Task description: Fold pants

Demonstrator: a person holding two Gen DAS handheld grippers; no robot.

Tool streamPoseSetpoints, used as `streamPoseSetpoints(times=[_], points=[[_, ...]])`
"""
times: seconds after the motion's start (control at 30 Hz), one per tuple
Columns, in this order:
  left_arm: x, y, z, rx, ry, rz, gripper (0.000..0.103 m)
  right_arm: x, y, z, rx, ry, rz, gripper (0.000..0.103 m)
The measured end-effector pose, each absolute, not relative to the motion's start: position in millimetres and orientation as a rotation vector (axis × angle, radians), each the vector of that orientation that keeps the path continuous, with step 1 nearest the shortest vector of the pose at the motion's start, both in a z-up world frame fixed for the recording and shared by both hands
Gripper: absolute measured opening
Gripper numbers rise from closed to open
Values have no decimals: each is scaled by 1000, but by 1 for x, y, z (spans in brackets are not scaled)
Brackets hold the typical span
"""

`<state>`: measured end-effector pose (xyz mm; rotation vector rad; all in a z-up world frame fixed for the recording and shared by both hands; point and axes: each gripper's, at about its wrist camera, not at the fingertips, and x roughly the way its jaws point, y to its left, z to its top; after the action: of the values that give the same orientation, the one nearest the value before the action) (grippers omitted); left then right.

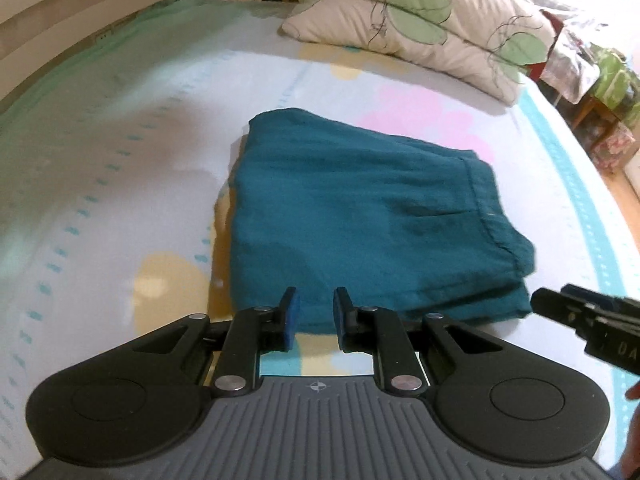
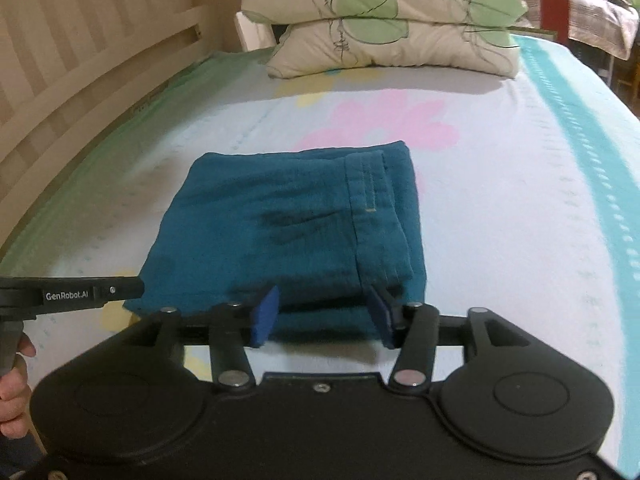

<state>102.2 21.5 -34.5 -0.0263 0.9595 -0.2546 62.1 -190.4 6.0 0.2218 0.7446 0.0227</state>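
Observation:
Teal pants (image 1: 360,208) lie folded into a thick rectangle on the bed sheet (image 1: 120,200), waistband seam to the right. My left gripper (image 1: 316,320) hovers at the near edge of the pants, jaws a narrow gap apart with nothing pinched between them. The right gripper's tip (image 1: 560,308) pokes in by the near right corner. In the right wrist view the same pants (image 2: 280,220) sit just beyond my right gripper (image 2: 323,316), which is open wide, the near folded edge showing between its blue pads without contact. The left gripper (image 2: 132,289) reaches to the near left corner.
Two stacked leaf-print pillows (image 2: 380,20) rest at the far end of the bed. A slatted wooden headboard (image 2: 60,80) runs along the left. A person's hand (image 2: 16,392) holds the left gripper's handle. Cluttered furniture (image 1: 600,80) stands off the bed's right side.

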Motion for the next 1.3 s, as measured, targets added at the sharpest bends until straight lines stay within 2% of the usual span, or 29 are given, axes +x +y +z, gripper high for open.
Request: streamPoseSetpoints(times=[0.03, 0.17, 0.23, 0.47, 0.7, 1.3], points=[[96, 21, -31, -22, 955, -256, 18, 57, -189, 7, 228, 741, 6, 67], [77, 19, -24, 19, 922, -248, 23, 35, -186, 13, 231, 705, -28, 69], [69, 18, -24, 56, 908, -227, 23, 27, -184, 14, 235, 682, -33, 73], [57, 21, -31, 109, 910, -125, 23, 19, -176, 14, 209, 648, -36, 74], [57, 21, -33, 136, 901, -108, 23, 17, -174, 13, 208, 616, -60, 80], [58, 26, -38, 112, 939, -95, 23, 34, -164, -11, 171, 786, -136, 81]])
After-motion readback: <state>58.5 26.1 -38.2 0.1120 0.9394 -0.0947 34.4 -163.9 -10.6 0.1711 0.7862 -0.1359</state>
